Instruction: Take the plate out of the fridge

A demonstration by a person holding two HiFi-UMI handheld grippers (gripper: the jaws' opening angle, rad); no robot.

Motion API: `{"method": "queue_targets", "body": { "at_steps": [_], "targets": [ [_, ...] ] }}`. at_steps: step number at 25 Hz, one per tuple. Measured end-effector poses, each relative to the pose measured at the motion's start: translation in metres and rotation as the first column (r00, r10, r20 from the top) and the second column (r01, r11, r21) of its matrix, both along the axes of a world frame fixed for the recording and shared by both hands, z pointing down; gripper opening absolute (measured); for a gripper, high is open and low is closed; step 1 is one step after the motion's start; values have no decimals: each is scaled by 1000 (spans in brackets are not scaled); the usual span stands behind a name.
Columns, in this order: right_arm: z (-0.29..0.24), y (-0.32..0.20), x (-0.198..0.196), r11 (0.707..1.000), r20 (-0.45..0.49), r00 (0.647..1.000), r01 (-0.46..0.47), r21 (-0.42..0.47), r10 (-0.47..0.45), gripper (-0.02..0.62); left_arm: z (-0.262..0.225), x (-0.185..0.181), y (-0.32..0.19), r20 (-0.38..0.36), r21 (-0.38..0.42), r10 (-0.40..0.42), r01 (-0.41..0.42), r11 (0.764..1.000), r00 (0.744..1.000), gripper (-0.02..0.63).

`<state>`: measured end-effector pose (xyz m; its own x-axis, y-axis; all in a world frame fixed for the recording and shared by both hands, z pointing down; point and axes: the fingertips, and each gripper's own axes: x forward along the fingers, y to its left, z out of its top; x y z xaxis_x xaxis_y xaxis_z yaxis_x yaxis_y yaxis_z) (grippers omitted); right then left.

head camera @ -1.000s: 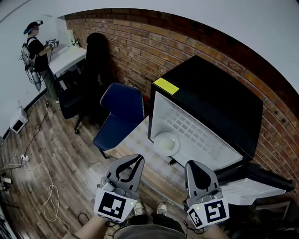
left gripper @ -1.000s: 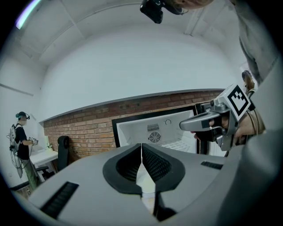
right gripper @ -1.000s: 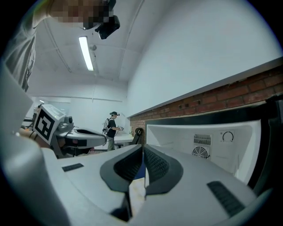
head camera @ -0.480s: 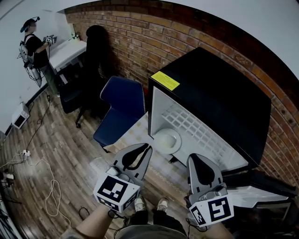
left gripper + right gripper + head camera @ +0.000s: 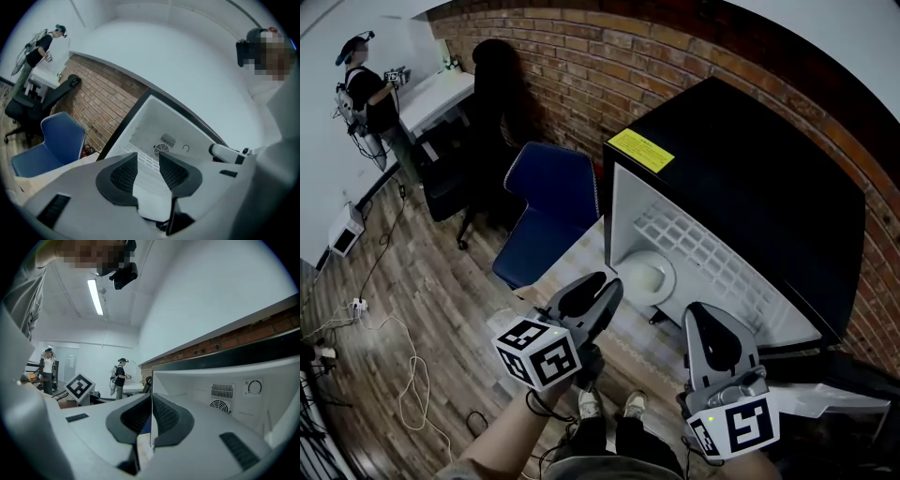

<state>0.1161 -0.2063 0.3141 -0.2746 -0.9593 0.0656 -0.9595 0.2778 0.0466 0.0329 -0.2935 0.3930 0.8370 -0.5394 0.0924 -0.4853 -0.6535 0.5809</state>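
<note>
Left gripper (image 5: 612, 289) now rolled toward fridge (image 5: 759, 178), fingers (image 5: 123, 176) opening, empty, right gripper (image 5: 705, 311) fingers pressed together

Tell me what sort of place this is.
Likely an office or lab, not a kitchen: desk by a brick wall, blue chair, loose cables.

The white round plate (image 5: 649, 277) inside the black fridge (image 5: 750, 178) is hidden in both gripper views behind the grey jaws. The fridge's white open door (image 5: 839, 398) is cut off at lower right. What the distant person (image 5: 364, 89) holds is too small to tell.
</note>
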Motion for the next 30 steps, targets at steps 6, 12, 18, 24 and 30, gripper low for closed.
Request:
{"method": "queue_targets", "body": {
  "at_steps": [6,12,18,24,30],
  "targets": [
    [12,-6,-2,1000,-6,1000,4,-16,-4,34,43,9,-15,-126,-188,-27,3,982,992,146],
    [33,-12,-4,999,0,1000,-1,-47,1,34,98,14,-27,-245,-367,-68,-27,930,967,147],
    [59,-19,-2,995,3,1000,-15,-103,16,33,154,18,-34,-293,-516,-133,-40,856,947,146],
    [89,-19,2,985,6,999,-39,-165,40,33,198,25,-36,-302,-604,-167,-53,796,939,146],
    [109,-20,1,978,14,999,-32,-208,36,33,238,32,-38,-284,-673,-206,-42,738,937,147]
  ]
}}
